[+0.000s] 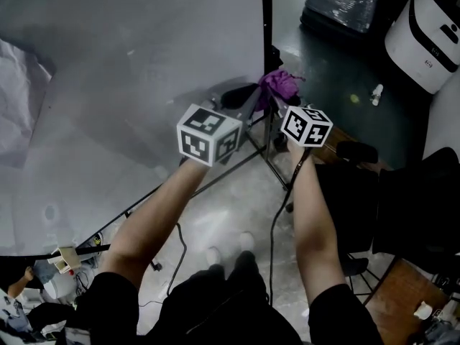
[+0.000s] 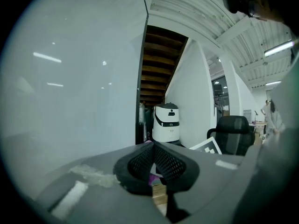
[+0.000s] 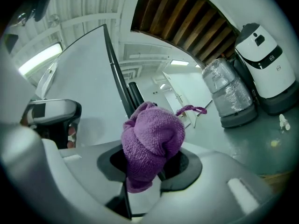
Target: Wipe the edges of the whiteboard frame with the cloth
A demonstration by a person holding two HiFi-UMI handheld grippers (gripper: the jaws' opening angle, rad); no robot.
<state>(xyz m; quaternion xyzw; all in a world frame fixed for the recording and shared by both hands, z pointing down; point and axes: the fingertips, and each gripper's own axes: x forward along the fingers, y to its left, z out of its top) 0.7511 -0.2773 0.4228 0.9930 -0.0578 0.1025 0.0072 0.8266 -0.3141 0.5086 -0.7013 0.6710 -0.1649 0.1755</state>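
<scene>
The right gripper (image 3: 150, 160) is clamping a bunched purple cloth (image 3: 152, 139) between its jaws and is holding it just beside the black vertical edge of the whiteboard frame (image 3: 117, 76). The step in hand is judged to be the approach to wiping, and the next move is calling for pressing the cloth onto the frame and drawing it along. Only the left gripper view is showing the left gripper (image 2: 153, 164) with jaws closed together and apparently empty, while only the head view is showing both grippers side by side at that edge; contact cannot be confirmed.
</scene>
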